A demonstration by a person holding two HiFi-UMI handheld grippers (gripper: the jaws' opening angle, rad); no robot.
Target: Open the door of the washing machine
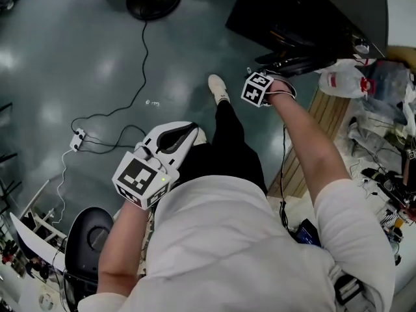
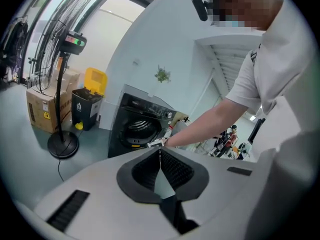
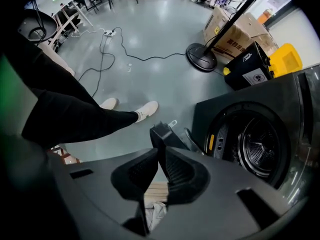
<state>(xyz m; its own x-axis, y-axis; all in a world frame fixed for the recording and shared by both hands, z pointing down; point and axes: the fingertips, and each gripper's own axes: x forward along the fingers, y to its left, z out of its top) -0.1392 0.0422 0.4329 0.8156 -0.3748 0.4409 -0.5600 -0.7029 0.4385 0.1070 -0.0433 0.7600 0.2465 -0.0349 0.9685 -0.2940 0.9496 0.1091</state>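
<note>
Head view: right hand-held gripper [image 1: 276, 77] at the washing machine [image 1: 312, 12], far nearer than left hand-held gripper [image 1: 188, 132].
Left gripper view: jaws pressed together, empty; washing machine well ahead.
Right gripper view: jaws pinching the edge-on door [image 3: 167, 134]; exposed drum [image 3: 260, 144] to the right.

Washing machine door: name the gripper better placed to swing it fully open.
Right. The right gripper holds the edge of the black washing machine door between its jaws, beside the exposed metal drum. The left gripper is shut, empty, and well back from that door.
</note>
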